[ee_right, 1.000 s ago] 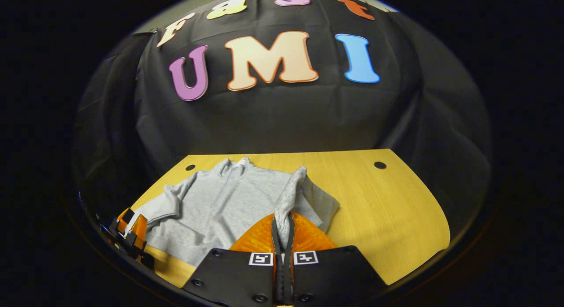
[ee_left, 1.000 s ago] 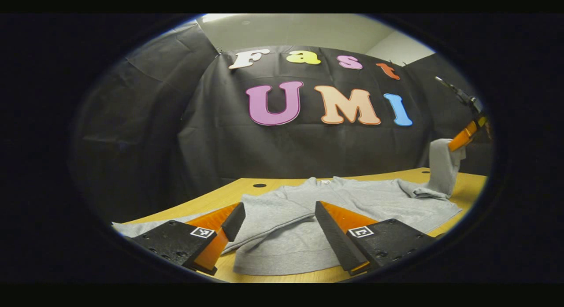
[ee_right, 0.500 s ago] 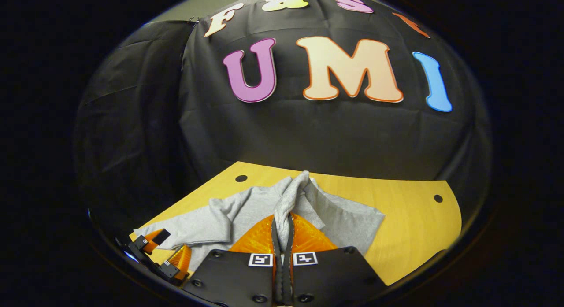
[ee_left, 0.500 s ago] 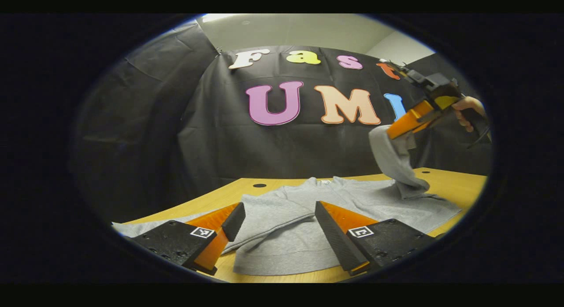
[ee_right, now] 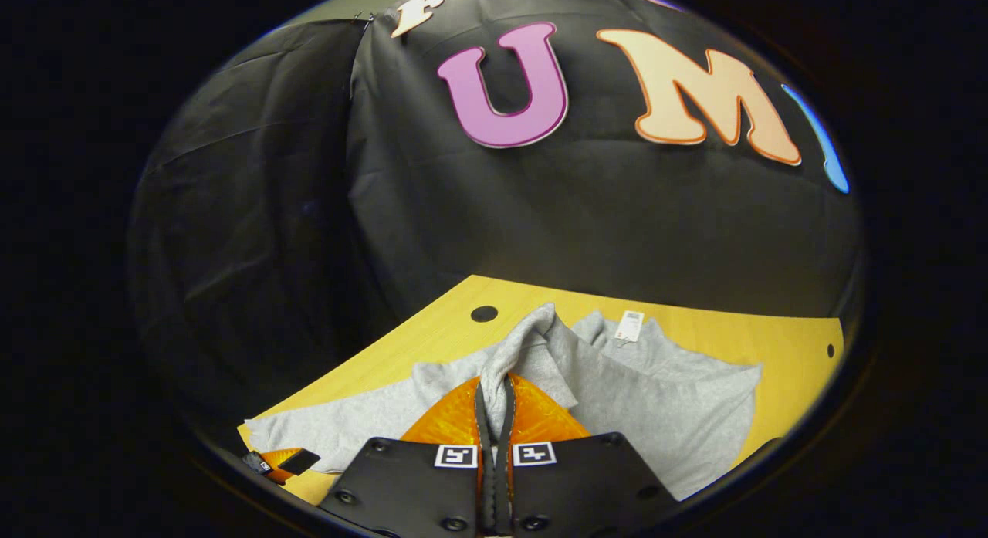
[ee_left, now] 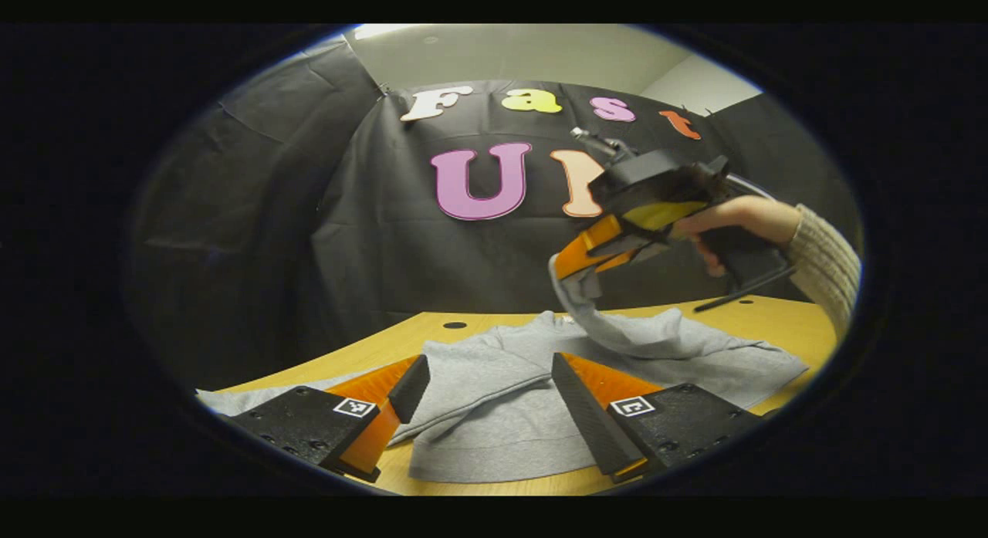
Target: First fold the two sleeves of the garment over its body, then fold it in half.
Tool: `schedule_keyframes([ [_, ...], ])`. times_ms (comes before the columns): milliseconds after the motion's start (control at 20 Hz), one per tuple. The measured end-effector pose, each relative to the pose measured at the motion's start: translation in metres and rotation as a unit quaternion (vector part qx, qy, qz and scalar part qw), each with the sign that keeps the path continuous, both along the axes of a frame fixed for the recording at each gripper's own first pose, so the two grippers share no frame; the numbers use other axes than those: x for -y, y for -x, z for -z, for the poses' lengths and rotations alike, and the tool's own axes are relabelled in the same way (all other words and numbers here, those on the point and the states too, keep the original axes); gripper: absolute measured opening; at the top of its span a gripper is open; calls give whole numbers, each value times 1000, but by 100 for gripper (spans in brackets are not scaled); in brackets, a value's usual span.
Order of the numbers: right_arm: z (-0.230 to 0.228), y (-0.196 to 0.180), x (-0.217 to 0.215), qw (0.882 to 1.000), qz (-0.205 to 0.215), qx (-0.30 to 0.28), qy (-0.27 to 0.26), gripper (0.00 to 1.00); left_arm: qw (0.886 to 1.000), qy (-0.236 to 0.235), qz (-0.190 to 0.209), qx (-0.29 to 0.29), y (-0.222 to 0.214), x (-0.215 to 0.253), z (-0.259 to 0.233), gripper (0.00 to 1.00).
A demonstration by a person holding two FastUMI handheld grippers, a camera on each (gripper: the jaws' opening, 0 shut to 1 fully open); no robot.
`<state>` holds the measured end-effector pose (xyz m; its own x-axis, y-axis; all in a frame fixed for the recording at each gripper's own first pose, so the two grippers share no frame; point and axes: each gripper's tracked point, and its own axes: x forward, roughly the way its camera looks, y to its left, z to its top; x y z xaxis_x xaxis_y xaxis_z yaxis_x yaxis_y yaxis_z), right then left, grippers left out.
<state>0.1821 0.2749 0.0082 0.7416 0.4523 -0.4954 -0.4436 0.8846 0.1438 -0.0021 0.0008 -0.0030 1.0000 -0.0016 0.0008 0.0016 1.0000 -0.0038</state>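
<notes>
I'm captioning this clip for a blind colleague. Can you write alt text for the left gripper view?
The right gripper, held in a hand, lifts a grey sleeve over the grey garment lying on a wooden table. In the foreground, the left gripper is open low over the garment's near edge.

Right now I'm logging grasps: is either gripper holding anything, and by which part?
The right gripper is shut on the grey garment's right sleeve near its end, lifted over the body. The left gripper is open, holding nothing.
</notes>
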Motion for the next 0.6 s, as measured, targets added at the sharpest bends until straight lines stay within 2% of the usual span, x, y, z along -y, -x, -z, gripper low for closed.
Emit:
schedule_keyframes([
  [350,70,-18,-25,998,-8,-63,-27,4,1000,0,-1,0,2,1,2,94],
  [450,75,-17,-27,996,-13,-77,-35,12,1000,0,-1,0,2,2,1,94],
  [500,76,-14,-29,995,-18,-84,-44,20,1000,0,-1,0,0,2,0,94],
  [550,75,-14,-32,995,-21,-86,-52,22,1000,0,-1,0,0,2,0,94],
  [600,72,-12,-33,995,-25,-83,-59,36,1000,0,-1,0,-1,3,-1,94],
])
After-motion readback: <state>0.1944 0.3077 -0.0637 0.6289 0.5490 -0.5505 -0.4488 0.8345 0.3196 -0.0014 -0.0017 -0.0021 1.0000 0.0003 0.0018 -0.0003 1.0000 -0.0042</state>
